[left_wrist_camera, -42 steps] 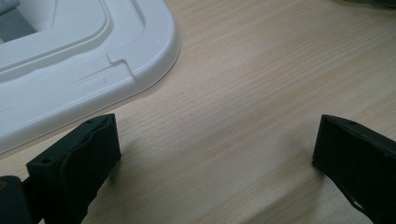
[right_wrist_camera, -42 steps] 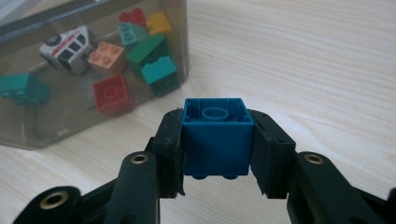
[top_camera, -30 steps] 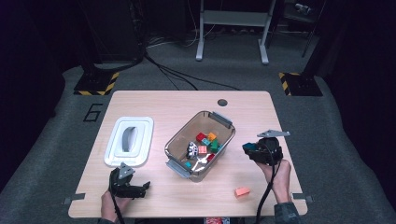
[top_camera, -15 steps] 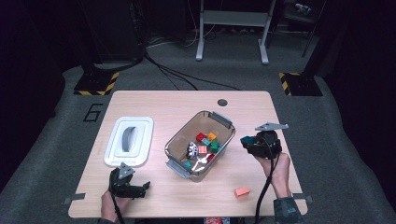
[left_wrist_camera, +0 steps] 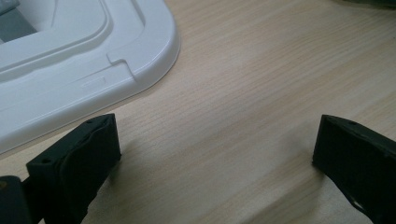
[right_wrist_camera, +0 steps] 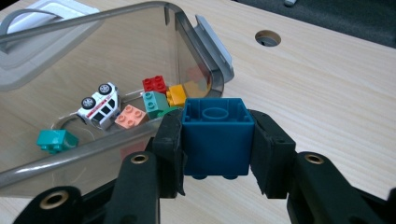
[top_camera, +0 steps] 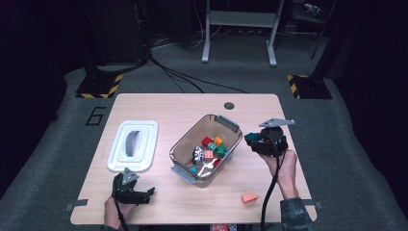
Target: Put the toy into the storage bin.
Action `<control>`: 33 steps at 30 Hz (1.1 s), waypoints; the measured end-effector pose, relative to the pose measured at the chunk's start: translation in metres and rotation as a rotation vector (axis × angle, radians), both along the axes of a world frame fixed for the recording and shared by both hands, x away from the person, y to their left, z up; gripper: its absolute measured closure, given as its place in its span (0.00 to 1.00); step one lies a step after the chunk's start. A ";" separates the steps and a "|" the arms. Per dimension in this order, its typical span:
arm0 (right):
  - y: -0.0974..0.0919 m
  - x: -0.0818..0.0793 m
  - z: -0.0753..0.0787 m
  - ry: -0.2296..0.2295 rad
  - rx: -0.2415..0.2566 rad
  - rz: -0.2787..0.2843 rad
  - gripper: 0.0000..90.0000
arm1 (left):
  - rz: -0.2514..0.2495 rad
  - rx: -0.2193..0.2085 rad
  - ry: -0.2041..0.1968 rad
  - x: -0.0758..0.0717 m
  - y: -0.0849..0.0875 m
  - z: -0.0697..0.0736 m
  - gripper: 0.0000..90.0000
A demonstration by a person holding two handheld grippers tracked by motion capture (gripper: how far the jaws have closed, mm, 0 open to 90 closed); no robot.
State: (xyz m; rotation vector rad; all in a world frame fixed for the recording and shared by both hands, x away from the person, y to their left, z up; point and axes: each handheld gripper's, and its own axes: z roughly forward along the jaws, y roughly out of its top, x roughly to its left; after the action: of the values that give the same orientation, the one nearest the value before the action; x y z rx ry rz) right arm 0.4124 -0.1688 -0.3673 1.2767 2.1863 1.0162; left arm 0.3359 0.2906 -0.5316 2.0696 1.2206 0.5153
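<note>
Right gripper view: the right gripper (right_wrist_camera: 217, 140) is clamping a blue block (right_wrist_camera: 217, 135) between its jaws, hollow underside facing the camera.

High view: the right gripper (top_camera: 251, 139) is holding that block (top_camera: 251, 138) just right of the clear bin (top_camera: 226, 123), which is sitting mid-table with small bricks and a toy car (right_wrist_camera: 99, 105) inside. Near the left front edge, the left gripper (top_camera: 144, 194) is resting with jaws spread wide and empty, beside the white lid (top_camera: 133, 144). An orange block (top_camera: 249, 198) is lying near the right front edge.

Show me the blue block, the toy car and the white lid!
blue block (right_wrist_camera: 217, 135): right gripper view, its front face between the jaws.
toy car (right_wrist_camera: 99, 106): right gripper view, its white body.
white lid (top_camera: 146, 144): high view, its right rim.
</note>
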 end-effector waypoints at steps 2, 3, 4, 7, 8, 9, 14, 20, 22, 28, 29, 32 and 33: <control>0.003 0.001 0.003 -0.003 0.002 0.002 0.65 | 0.000 0.000 0.000 0.000 0.000 0.000 0.01; 0.004 0.001 0.004 -0.007 -0.007 0.011 0.65 | 0.000 0.000 0.000 0.000 0.000 0.000 0.01; 0.006 0.002 0.006 -0.010 -0.006 0.012 0.65 | 0.001 0.000 0.000 0.000 0.000 0.000 0.01; 0.011 0.003 0.009 -0.015 -0.012 0.027 0.65 | 0.001 0.000 -0.001 0.000 0.000 0.000 0.01; 0.013 0.003 0.011 -0.016 -0.011 0.030 0.65 | 0.001 0.000 -0.001 0.000 0.000 0.000 0.01; 0.015 0.004 0.011 -0.019 -0.015 0.034 0.65 | 0.001 -0.001 -0.002 0.000 0.000 0.000 0.01; 0.028 0.006 0.015 -0.019 -0.022 0.063 0.65 | 0.000 -0.001 -0.001 0.000 0.000 0.000 0.01; 0.043 0.007 0.015 -0.006 -0.016 0.083 0.65 | 0.008 -0.002 -0.011 0.000 -0.001 -0.001 0.01; 0.047 0.007 0.015 -0.005 -0.019 0.089 0.65 | 0.008 -0.002 -0.011 0.000 -0.001 -0.001 0.01; 0.057 0.007 0.014 -0.006 -0.027 0.122 0.65 | 0.007 0.000 -0.011 0.000 0.000 -0.001 0.01; 0.059 0.007 0.014 -0.007 -0.028 0.127 0.65 | 0.007 0.000 -0.011 0.000 0.000 -0.001 0.01; 0.064 0.007 0.013 0.000 -0.025 0.138 0.65 | 0.008 -0.002 -0.011 0.000 -0.001 -0.001 0.01; 0.065 0.007 0.013 0.003 -0.022 0.140 0.65 | -0.001 0.008 -0.006 0.000 0.000 0.000 0.01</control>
State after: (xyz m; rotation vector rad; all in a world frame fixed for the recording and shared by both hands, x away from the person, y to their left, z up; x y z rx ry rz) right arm 0.4196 -0.1035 -0.3543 1.1293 2.3091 1.0394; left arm 0.3360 0.2908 -0.5319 2.0740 1.2161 0.5269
